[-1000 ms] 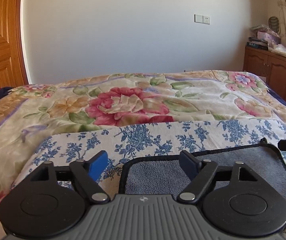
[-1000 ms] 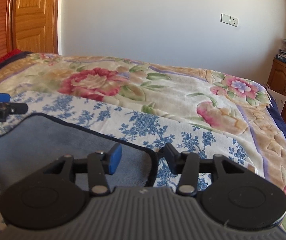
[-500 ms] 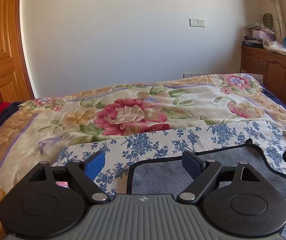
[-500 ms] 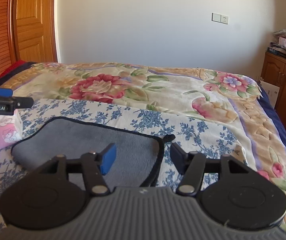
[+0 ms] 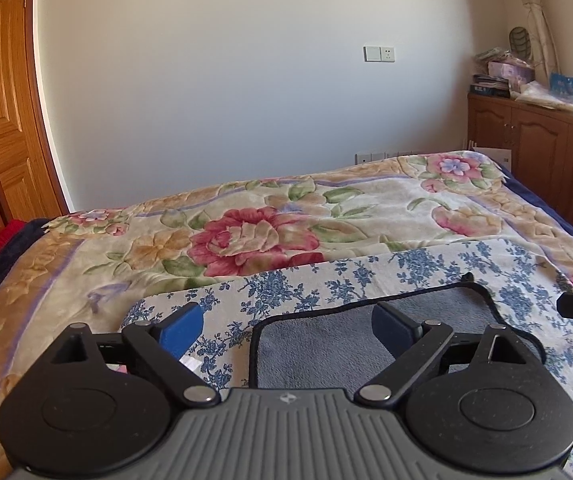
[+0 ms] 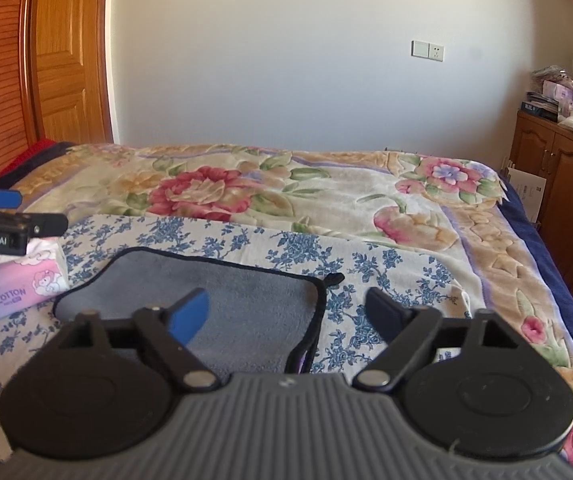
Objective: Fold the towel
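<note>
Grey towel (image 5: 326, 344) lies flat on blue-floral sheet (image 5: 286, 288), lower centre of both views; fold not yet begun, judging by its flat lie. Left gripper (image 5: 290, 328): fingers spread wide, holding nothing, straddling towel's left far corner, likely lined up for a pinch. Right gripper (image 6: 286, 312): likewise apart, empty, over right far corner w/ hang loop (image 6: 335, 278). Tissue pack (image 6: 18, 284) sits left of towel, clear of fold path.

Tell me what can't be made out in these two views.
- Towel: its near edge is hidden behind the left gripper in the left view, and behind the right gripper in the right view.
- Tissue pack: partly covered by the other gripper in the right view.
- Cabinet-top clutter: too small to identify.
</note>
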`<state>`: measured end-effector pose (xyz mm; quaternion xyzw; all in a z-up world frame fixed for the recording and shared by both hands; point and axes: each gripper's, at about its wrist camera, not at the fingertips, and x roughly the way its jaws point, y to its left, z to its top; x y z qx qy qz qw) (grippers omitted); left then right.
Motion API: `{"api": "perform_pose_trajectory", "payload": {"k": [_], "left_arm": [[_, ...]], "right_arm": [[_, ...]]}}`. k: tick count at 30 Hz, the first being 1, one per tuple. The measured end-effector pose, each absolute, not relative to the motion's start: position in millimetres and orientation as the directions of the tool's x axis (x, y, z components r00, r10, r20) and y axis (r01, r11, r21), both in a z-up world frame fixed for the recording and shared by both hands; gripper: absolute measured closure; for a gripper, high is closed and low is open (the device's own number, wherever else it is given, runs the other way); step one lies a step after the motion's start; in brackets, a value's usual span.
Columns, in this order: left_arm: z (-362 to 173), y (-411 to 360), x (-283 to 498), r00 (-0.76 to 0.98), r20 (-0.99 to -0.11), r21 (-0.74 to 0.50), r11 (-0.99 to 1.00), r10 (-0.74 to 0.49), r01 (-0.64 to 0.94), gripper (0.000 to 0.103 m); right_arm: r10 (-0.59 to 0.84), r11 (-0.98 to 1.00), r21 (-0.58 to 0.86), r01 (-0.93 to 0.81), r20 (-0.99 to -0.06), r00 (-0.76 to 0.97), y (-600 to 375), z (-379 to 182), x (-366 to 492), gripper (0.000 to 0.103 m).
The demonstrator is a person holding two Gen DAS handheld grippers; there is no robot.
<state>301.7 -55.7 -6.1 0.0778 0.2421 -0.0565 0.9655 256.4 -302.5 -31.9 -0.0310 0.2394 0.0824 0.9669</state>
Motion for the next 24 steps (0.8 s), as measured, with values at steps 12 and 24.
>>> {"api": "perform_pose_trajectory", "payload": {"k": [12,24], "left_arm": [[15.4,-55.3,253.9,0.884,-0.461,0.096,0.985,-0.082,0.142,0.001],[34.7,-48.5,202.9,0.884,-0.457,0.084,0.984,-0.102,0.158,0.000]], "right_arm": [[0.119,0.989,-0.027,-0.145,-0.435,0.892,-303.1,-12.8,218.5,0.000],[0.121,0.989,-0.026,-0.146,-0.432,0.894,-301.5,-4.3,171.8,0.000]]}}
